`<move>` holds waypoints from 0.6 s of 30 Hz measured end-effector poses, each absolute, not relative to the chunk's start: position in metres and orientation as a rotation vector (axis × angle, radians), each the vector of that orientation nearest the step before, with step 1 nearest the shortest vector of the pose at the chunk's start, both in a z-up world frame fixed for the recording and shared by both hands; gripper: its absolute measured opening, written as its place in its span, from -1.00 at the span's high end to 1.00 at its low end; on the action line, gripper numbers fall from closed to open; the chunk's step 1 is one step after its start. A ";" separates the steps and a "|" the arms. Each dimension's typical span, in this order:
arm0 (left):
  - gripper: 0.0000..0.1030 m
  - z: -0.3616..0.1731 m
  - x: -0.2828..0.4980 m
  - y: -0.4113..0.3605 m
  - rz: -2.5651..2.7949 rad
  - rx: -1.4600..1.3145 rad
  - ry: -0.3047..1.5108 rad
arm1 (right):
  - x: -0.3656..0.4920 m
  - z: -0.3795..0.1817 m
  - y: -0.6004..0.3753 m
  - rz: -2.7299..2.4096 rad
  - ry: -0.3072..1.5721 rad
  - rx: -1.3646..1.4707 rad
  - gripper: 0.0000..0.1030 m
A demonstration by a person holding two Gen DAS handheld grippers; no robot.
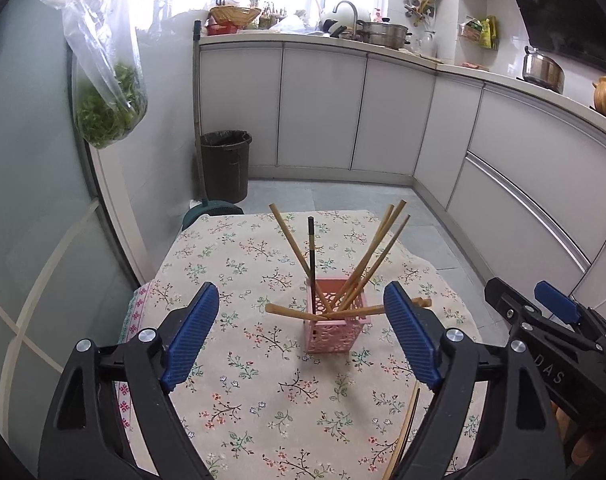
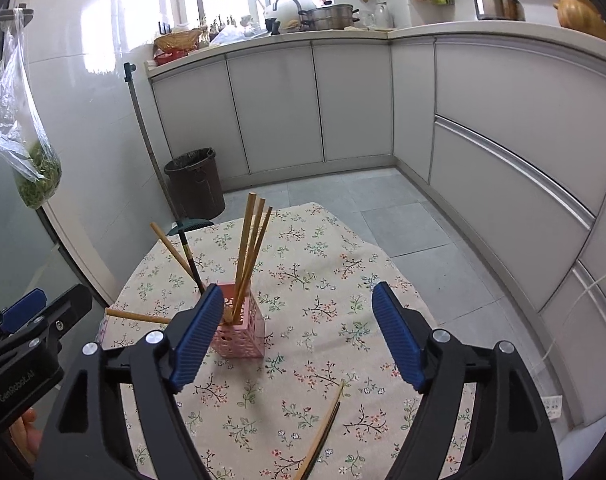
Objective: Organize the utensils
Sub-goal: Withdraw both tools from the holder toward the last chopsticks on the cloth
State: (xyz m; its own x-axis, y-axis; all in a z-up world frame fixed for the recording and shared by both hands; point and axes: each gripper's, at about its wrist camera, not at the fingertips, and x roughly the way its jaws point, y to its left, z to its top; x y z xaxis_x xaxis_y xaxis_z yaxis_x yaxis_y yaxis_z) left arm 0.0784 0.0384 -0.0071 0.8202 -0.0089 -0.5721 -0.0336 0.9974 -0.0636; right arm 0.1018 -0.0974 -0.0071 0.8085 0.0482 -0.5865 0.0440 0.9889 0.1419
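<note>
A pink perforated holder (image 1: 335, 316) stands on the floral tablecloth (image 1: 263, 380) and holds several wooden chopsticks (image 1: 373, 252) and one dark chopstick (image 1: 311, 248). One wooden chopstick (image 1: 303, 311) lies crosswise on its rim. My left gripper (image 1: 303, 336) is open and empty, just in front of the holder. My right gripper (image 2: 295, 344) is open and empty; the holder (image 2: 239, 332) is by its left finger. Loose chopsticks (image 2: 323, 436) lie on the cloth below the right gripper and also show in the left wrist view (image 1: 403, 440).
The small table sits in a kitchen corner. A dark bin (image 1: 225, 170) and a mop handle (image 1: 199, 120) stand beyond it by the white cabinets (image 1: 323, 108). A bag of greens (image 1: 107, 108) hangs at left. Grey tile floor (image 2: 403, 220) lies to the right.
</note>
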 end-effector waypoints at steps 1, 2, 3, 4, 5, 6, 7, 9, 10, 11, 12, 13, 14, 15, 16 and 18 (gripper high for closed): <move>-0.58 -0.007 0.078 0.036 0.012 -0.069 0.609 | 0.100 -0.007 -0.098 -0.004 0.623 0.148 -0.56; -0.58 -0.007 0.077 0.036 0.010 -0.067 0.610 | 0.097 -0.007 -0.099 -0.010 0.615 0.144 -0.62; -0.59 -0.008 0.076 0.035 0.008 -0.065 0.611 | 0.094 -0.007 -0.100 -0.017 0.608 0.142 -0.64; -0.60 -0.008 0.076 0.034 0.006 -0.063 0.613 | 0.092 -0.007 -0.101 -0.027 0.601 0.141 -0.70; -0.64 -0.009 0.075 0.034 0.005 -0.062 0.615 | 0.089 -0.007 -0.103 -0.034 0.595 0.143 -0.76; -0.67 -0.009 0.074 0.032 0.001 -0.063 0.618 | 0.087 -0.007 -0.105 -0.039 0.591 0.147 -0.79; -0.72 -0.010 0.073 0.030 -0.002 -0.065 0.619 | 0.085 -0.007 -0.107 -0.046 0.591 0.149 -0.83; -0.78 -0.011 0.070 0.028 -0.007 -0.070 0.618 | 0.082 -0.008 -0.110 -0.051 0.597 0.152 -0.88; -0.80 -0.012 0.069 0.027 -0.011 -0.069 0.621 | 0.080 -0.008 -0.113 -0.057 0.602 0.153 -0.88; -0.82 -0.013 0.069 0.025 -0.015 -0.065 0.627 | 0.078 -0.009 -0.115 -0.064 0.608 0.156 -0.88; -0.82 -0.014 0.068 0.023 -0.019 -0.061 0.633 | 0.077 -0.010 -0.117 -0.065 0.611 0.159 -0.88; -0.82 -0.016 0.067 0.020 -0.022 -0.054 0.638 | 0.076 -0.011 -0.119 -0.066 0.616 0.164 -0.88; -0.82 -0.017 0.066 0.018 -0.022 -0.046 0.641 | 0.075 -0.012 -0.122 -0.071 0.624 0.167 -0.88; -0.82 -0.019 0.065 0.015 -0.024 -0.037 0.645 | 0.074 -0.013 -0.123 -0.075 0.629 0.169 -0.88; -0.83 -0.020 0.064 0.013 -0.026 -0.031 0.647 | 0.073 -0.015 -0.125 -0.075 0.636 0.176 -0.88; -0.84 -0.023 0.062 0.008 -0.029 -0.017 0.651 | 0.069 -0.018 -0.131 -0.085 0.645 0.191 -0.88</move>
